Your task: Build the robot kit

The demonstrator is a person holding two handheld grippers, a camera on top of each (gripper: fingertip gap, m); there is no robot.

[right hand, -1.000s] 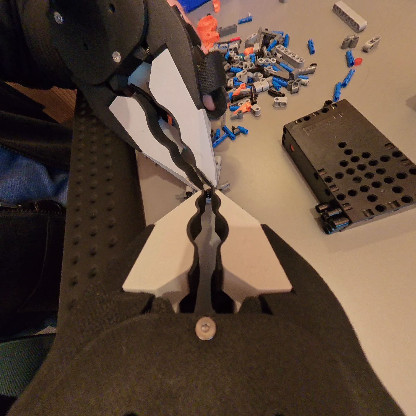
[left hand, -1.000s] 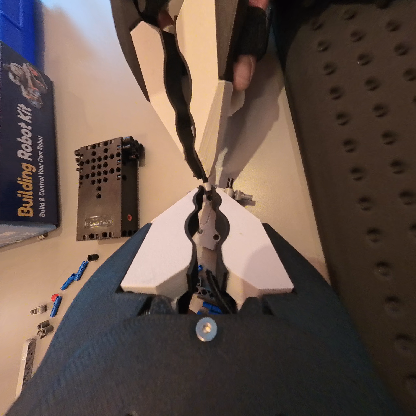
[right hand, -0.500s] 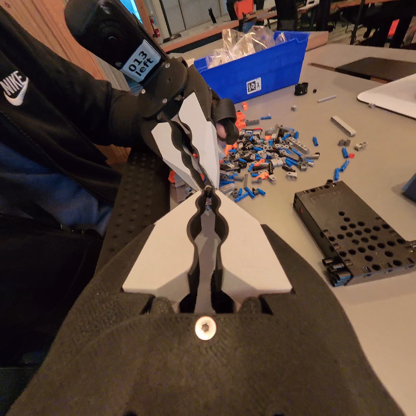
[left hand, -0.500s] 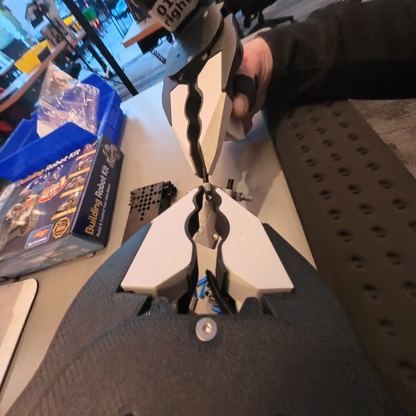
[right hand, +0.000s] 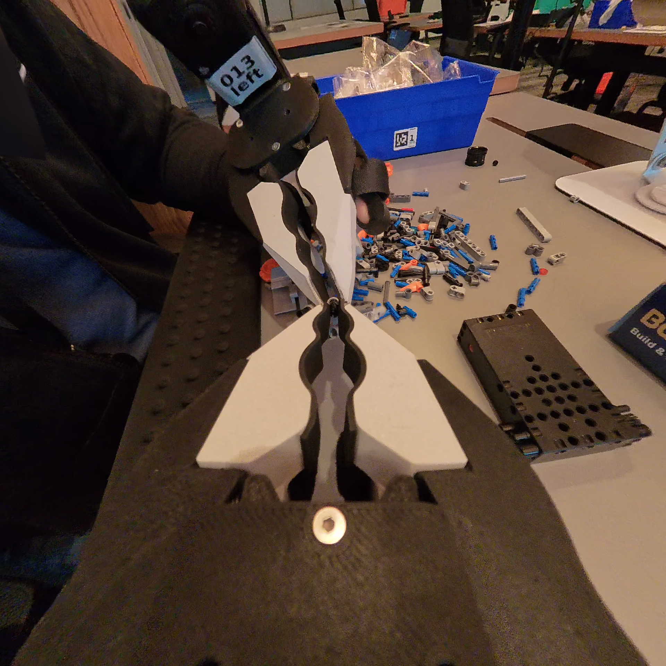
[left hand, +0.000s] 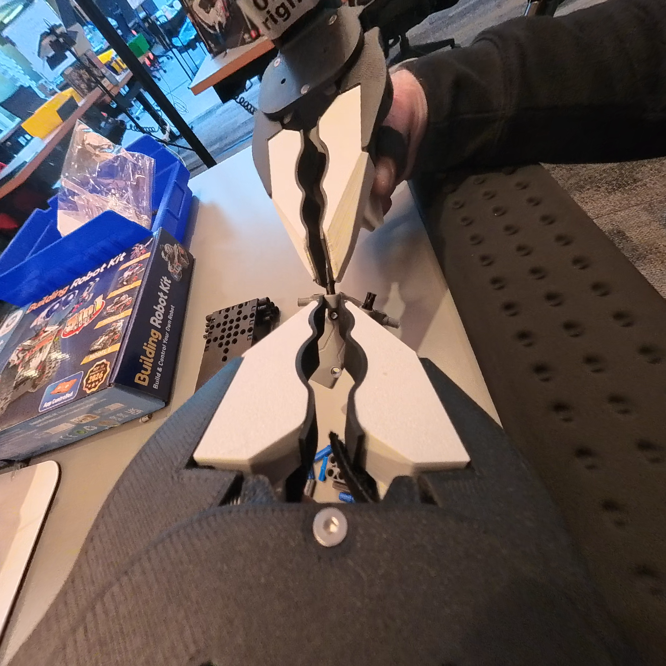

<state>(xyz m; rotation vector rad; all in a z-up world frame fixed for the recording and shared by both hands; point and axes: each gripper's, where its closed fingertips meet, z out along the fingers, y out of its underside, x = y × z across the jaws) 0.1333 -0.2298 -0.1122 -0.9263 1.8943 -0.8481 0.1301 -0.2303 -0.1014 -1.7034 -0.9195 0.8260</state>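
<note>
a: grey beam piece (left hand: 331, 347) sat mid-frame, pinched in the left gripper (left hand: 329, 306), whose jaws were narrow around it.

b: and the right gripper (right hand: 333, 306)?

a: its jaws were nearly together on a small black pin (right hand: 334, 310), tip to tip with the left one, above the counter (right hand: 594, 504).

b: around them?

a: a black perforated plate (right hand: 547, 389) at right, a loose parts pile (right hand: 429, 252) above centre, a blue bin (right hand: 414, 108) at the top.

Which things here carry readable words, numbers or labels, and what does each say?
I cannot quote writing; these bear it.
White tag, left hand-held gripper.
White tag, right hand-held gripper, cropped.
Dark blue box: printed front and side.
Blue bin: code sticker.
Black perforated block: faint embossing, unreadable.
</note>
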